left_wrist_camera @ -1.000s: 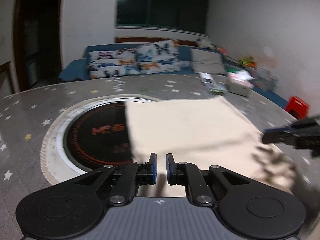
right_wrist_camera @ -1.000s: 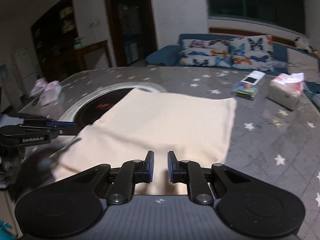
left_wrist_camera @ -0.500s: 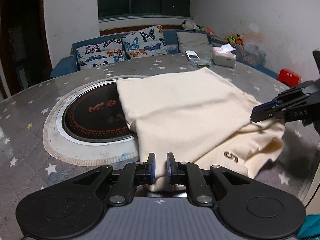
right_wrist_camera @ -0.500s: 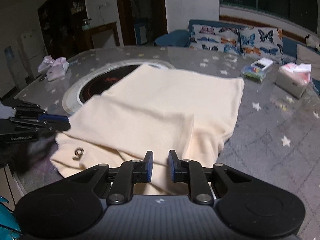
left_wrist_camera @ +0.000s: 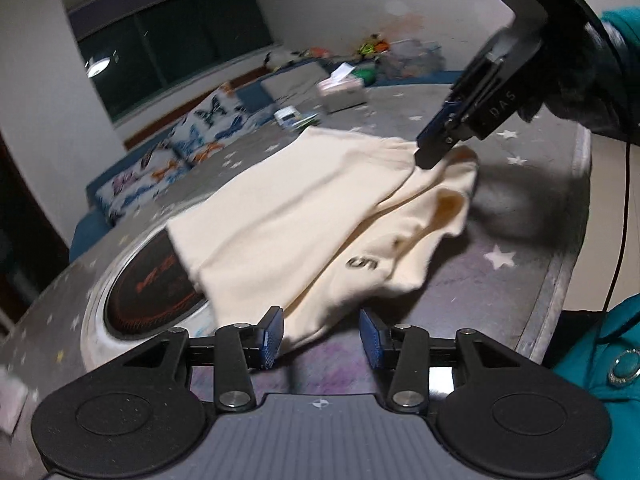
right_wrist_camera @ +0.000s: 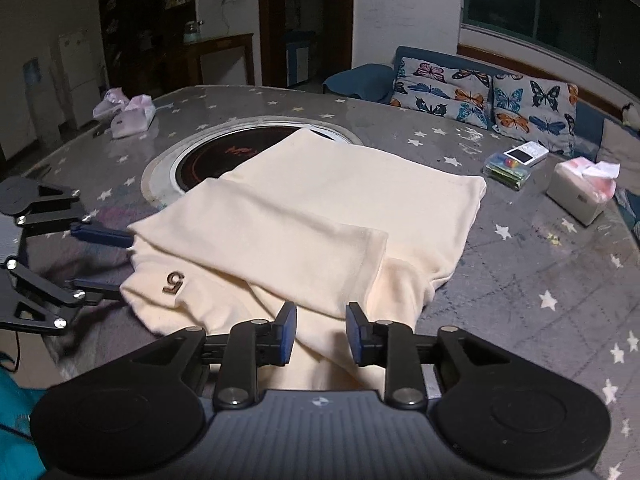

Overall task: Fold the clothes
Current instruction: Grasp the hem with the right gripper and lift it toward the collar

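A cream garment (right_wrist_camera: pixel 328 216) with a small "5" mark (right_wrist_camera: pixel 175 281) lies partly folded on the grey star-patterned table (right_wrist_camera: pixel 540 272). It also shows in the left wrist view (left_wrist_camera: pixel 304 216). My left gripper (left_wrist_camera: pixel 322 338) is open at the garment's near corner, holding nothing. It shows in the right wrist view (right_wrist_camera: pixel 100 260) at the garment's left edge. My right gripper (right_wrist_camera: pixel 320 334) is open over the garment's near edge. In the left wrist view it (left_wrist_camera: pixel 434 148) hovers over the far corner of the cloth.
A round black hotplate (right_wrist_camera: pixel 224 156) set in the table lies partly under the garment. A tissue box (right_wrist_camera: pixel 580 192) and a small box (right_wrist_camera: pixel 516 162) sit at the right, pink bags (right_wrist_camera: pixel 126 114) at the far left. A sofa with butterfly cushions (right_wrist_camera: pixel 480 92) stands behind.
Both grippers were shut on the garment's edge and have opened, letting the folded layer drop onto the cloth. The left view has tilted and swung left.
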Tool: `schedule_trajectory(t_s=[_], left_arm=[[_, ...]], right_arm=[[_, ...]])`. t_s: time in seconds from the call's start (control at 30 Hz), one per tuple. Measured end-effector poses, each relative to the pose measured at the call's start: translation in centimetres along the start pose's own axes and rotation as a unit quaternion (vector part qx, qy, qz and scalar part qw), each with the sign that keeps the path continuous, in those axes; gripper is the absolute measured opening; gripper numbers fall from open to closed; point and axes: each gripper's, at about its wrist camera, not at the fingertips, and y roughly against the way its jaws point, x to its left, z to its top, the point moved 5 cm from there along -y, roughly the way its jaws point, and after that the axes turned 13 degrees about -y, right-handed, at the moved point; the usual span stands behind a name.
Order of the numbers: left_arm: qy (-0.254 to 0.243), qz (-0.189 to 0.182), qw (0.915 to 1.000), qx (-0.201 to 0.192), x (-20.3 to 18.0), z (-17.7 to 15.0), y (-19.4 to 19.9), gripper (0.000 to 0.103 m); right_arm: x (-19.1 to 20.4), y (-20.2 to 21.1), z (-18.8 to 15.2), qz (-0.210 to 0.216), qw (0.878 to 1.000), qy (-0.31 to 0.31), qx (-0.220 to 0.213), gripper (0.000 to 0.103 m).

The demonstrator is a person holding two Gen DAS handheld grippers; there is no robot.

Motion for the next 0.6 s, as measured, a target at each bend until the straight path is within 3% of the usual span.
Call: schedule_trajectory(t_s=[0.07,0.13,0.23,0.33,0.47,0.6], left_arm=[[-0.011,0.001,0.9999,-0.009,-0.4,0.5,-0.4,0.044],[-0.017,0.000,0.9997,-0.019,-0.5,0.9,-0.4,0.025],[-0.005,-0.004,0.9996,-0.026,0.1,1.4,-0.5,0.013],[0.037,-0.008,0.9989,-0.029,1.9,2.1,-0.8,0.012],[0.087,-0.017,0.9957,-0.027,4.1,2.8,-2.0,0.011],[0.106,-0.022,0.9940,-0.018,5.0,2.9,-3.3,0.011]], right_arm=[[0.2,0.5,-0.1,-0.002,1.000,0.013,0.001,0.028],[0.3,1.1,-0.2,-0.004,1.000,0.027,0.003,0.034],[0.5,1.8,-0.6,-0.007,0.999,0.052,0.007,0.037],[0.8,2.2,-1.4,-0.003,0.997,0.081,0.018,0.046],[2.0,2.2,-2.6,0.009,0.992,0.120,0.031,0.050],[3.0,1.0,-2.6,0.029,0.991,0.127,0.020,0.051]])
